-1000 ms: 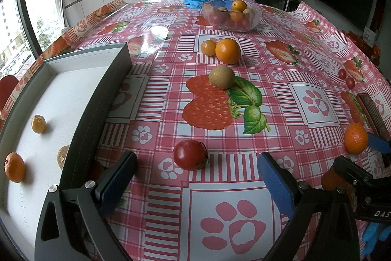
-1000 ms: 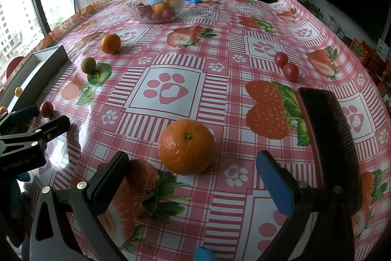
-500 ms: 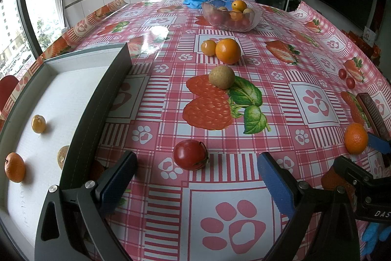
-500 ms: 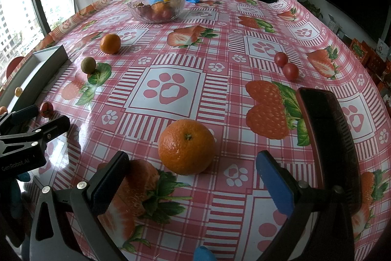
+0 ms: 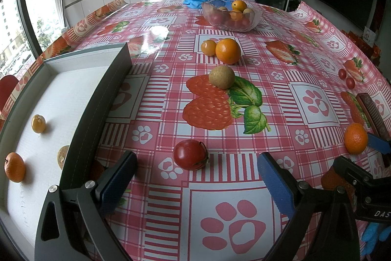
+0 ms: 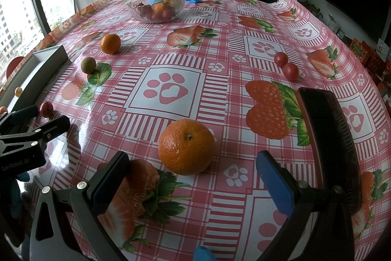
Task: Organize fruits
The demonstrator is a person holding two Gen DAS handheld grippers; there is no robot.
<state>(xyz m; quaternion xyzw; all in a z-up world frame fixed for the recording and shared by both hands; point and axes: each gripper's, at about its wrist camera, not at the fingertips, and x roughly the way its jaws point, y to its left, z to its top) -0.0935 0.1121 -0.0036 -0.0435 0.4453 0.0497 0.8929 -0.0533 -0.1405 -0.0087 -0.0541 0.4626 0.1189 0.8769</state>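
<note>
My left gripper [image 5: 195, 170] is open and empty, with a red cherry tomato [image 5: 190, 154] on the tablecloth just ahead between its fingers. My right gripper [image 6: 193, 170] is open and empty, with an orange mandarin [image 6: 187, 146] just ahead between its fingers. A grey tray [image 5: 107, 89] at the left holds three small fruits, among them a mandarin [image 5: 14, 170]. A brown longan [image 5: 221, 77] and two oranges [image 5: 227, 51] lie farther off. A glass bowl [image 5: 232, 23] of fruit stands at the far side.
A dark red tray edge [image 6: 327, 138] lies at the right of the mandarin. Two cherry tomatoes [image 6: 286, 65] sit farther right. Blue gloves [image 5: 195, 0] lie behind the bowl. The left gripper also shows in the right wrist view [image 6: 36, 121].
</note>
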